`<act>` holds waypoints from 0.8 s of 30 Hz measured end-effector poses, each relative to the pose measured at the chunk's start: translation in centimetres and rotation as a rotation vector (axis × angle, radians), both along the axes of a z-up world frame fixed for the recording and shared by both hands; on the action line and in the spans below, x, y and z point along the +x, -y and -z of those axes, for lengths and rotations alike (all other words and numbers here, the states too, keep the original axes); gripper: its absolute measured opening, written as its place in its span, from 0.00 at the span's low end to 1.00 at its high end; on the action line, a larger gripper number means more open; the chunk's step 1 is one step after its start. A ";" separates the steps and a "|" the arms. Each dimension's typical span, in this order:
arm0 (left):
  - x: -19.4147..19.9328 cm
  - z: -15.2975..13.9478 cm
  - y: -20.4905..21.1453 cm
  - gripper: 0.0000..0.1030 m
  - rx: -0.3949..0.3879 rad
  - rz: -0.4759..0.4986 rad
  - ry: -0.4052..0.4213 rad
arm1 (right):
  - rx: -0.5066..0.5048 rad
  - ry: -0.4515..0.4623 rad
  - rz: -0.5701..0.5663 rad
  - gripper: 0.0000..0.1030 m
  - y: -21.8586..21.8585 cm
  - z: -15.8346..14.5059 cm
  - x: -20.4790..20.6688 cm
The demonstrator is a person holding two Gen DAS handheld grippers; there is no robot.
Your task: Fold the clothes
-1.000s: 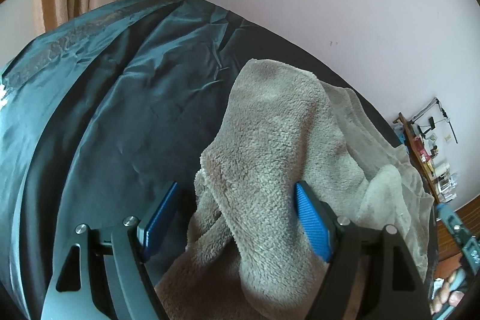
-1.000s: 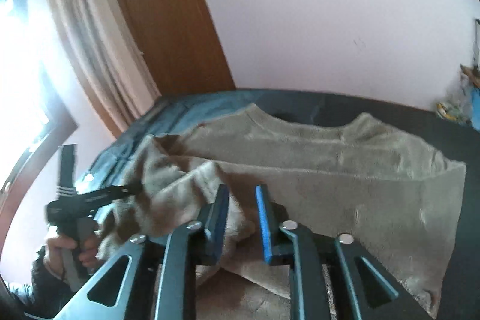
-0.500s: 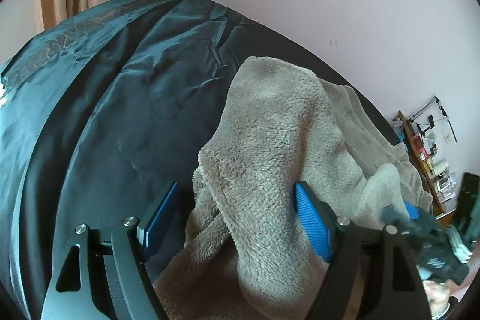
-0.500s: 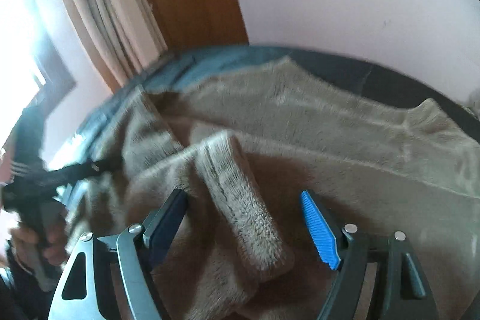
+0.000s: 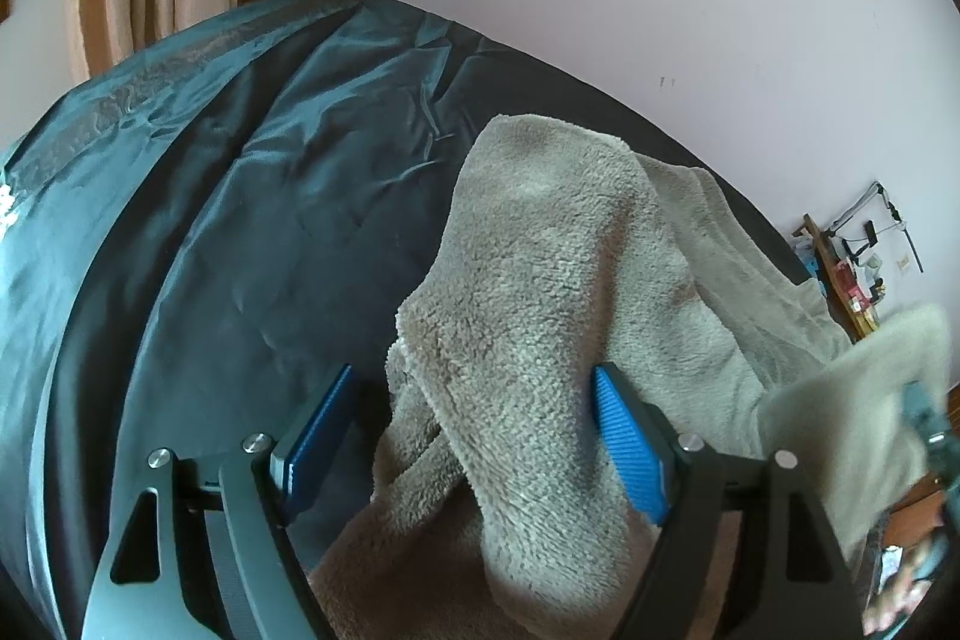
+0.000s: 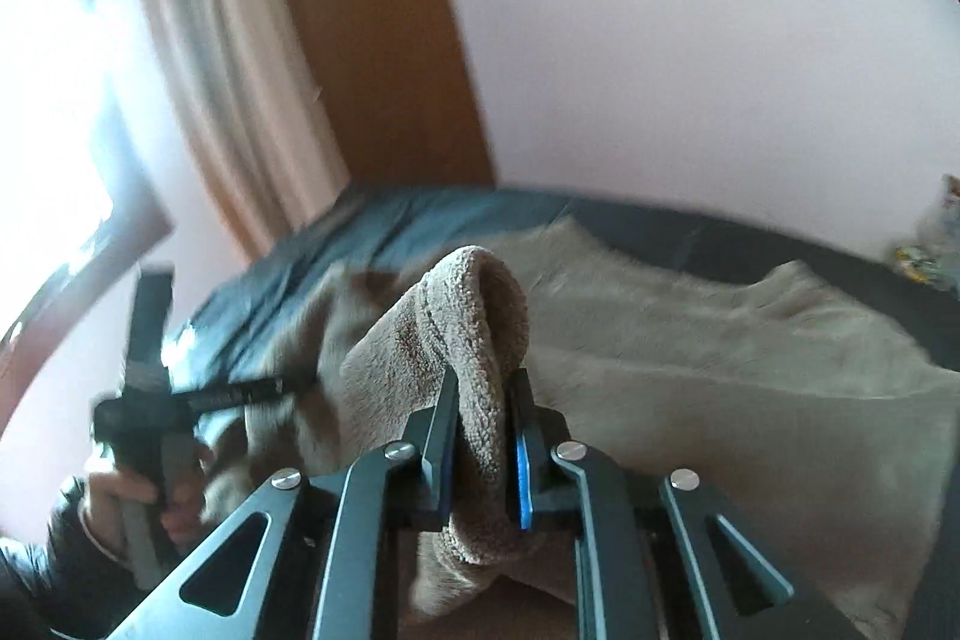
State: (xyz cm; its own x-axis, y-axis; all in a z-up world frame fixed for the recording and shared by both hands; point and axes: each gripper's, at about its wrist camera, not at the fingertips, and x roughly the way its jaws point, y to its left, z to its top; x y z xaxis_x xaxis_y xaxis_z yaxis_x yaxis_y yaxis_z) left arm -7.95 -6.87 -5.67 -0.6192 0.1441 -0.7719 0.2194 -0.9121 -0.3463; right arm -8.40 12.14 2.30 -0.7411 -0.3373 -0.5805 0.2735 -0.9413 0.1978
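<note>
Fuzzy grey-beige fleece garment (image 5: 540,280) rumpled on bed; right gripper (image 6: 483,436) clamped on its cuff, left gripper (image 5: 468,436) apart.

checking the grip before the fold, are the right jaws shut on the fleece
Shut on it: in the right wrist view the right gripper pinches a raised fold of the grey fleece top between both pads.

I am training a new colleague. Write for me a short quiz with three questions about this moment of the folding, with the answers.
1. True or false: the right gripper is shut on a fold of the fleece garment.
2. What lies between the left gripper's fingers? A) fleece fabric B) nothing C) a pillow
3. What colour is the bed cover under the garment?

Key: 1. True. 2. A; the jaws stand wide, with only the right-hand pad against the fabric. 3. Dark teal.
</note>
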 end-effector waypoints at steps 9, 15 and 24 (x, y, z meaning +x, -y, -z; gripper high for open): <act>-0.2 0.1 -0.5 0.82 -0.039 -0.001 -0.006 | 0.114 -0.012 0.372 0.15 -7.5 1.2 6.3; -0.1 0.1 -0.3 0.82 -0.032 0.000 -0.010 | 0.012 0.091 0.339 0.15 -9.0 4.7 7.8; -0.2 0.0 0.9 0.82 0.047 -0.018 -0.005 | -0.159 0.129 0.315 0.78 -9.8 4.8 6.5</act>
State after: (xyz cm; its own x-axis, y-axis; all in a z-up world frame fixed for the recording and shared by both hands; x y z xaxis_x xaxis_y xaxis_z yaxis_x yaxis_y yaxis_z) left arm -8.16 -7.78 -5.68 -0.6260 0.1684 -0.7614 0.2341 -0.8908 -0.3894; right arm -1.86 21.94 -2.54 -0.7472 -0.1976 -0.6346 -0.0612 -0.9303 0.3617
